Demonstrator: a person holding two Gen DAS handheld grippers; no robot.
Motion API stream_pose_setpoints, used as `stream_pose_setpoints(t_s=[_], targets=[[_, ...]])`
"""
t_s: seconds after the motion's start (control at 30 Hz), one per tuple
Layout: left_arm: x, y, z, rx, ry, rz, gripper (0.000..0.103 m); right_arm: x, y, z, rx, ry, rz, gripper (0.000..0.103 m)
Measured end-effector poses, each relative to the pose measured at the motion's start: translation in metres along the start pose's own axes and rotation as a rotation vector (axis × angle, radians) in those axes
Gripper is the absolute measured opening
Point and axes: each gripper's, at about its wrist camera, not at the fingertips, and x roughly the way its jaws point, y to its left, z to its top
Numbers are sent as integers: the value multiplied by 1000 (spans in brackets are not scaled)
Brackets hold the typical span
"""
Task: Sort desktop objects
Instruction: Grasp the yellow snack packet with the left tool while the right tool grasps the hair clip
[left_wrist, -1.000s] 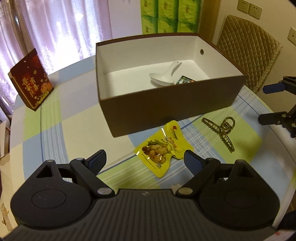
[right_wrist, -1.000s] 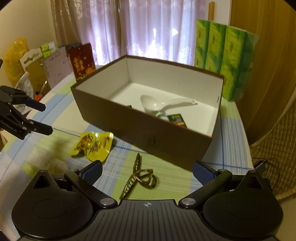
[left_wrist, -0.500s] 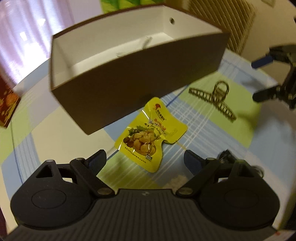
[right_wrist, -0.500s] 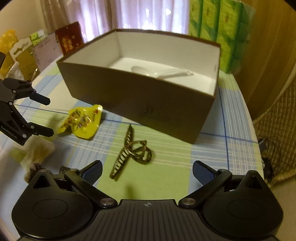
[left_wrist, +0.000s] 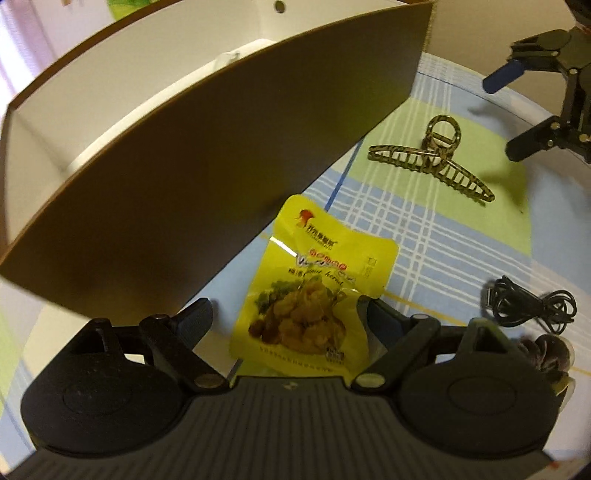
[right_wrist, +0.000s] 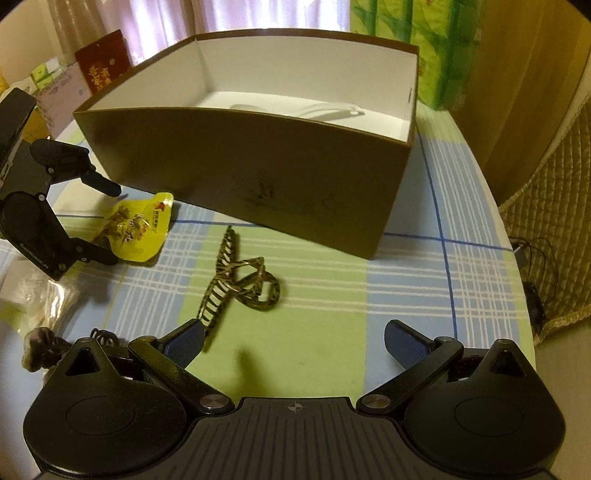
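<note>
A yellow snack packet (left_wrist: 314, 280) lies flat on the checked tablecloth, just in front of the brown box (left_wrist: 203, 166). My left gripper (left_wrist: 284, 317) is open and low over it, with the packet's near half between the two fingers; the packet's right edge is at the right finger. In the right wrist view the left gripper (right_wrist: 105, 221) straddles the packet (right_wrist: 140, 229). A leopard-print hair claw (right_wrist: 236, 280) lies just ahead of my open right gripper (right_wrist: 293, 332), near its left fingertip. The box (right_wrist: 258, 166) holds a white spoon (right_wrist: 325, 110).
A coiled black cable (left_wrist: 528, 306) and a dark hair tie (left_wrist: 543, 354) lie right of the left gripper. Green tissue packs (right_wrist: 436, 48) and a red carton (right_wrist: 105, 61) stand behind the box. A quilted chair (right_wrist: 554, 221) is past the table's right edge.
The left gripper has dropped and moved forward until the packet sits between its open fingers. The right gripper has come down and closer to the hair claw. Both stay open.
</note>
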Motion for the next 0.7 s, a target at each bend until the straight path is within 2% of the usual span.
stream_pose_setpoints(t_s=[0.17,0.27,0.3,0.37,0.5,0.7], targets=[[1,0,-1,26,-38,-54,86,3,-4,1,29,-1,-5,101],[-2,-7,-1,33,-63,-54,74,5,-3,3,41,-7,5,101],[-4,-9,-1,25,-65,-51,64,6,-1,4,40,-11,8,101],[-6,-16,-1,9,-60,-52,64,8,3,5,30,-17,13,101],[-10,-30,-4,1,-60,1,59,10,14,9,3,-45,21,101],[-22,-22,-4,-127,-71,44,54,17,31,12,-55,-65,27,101]])
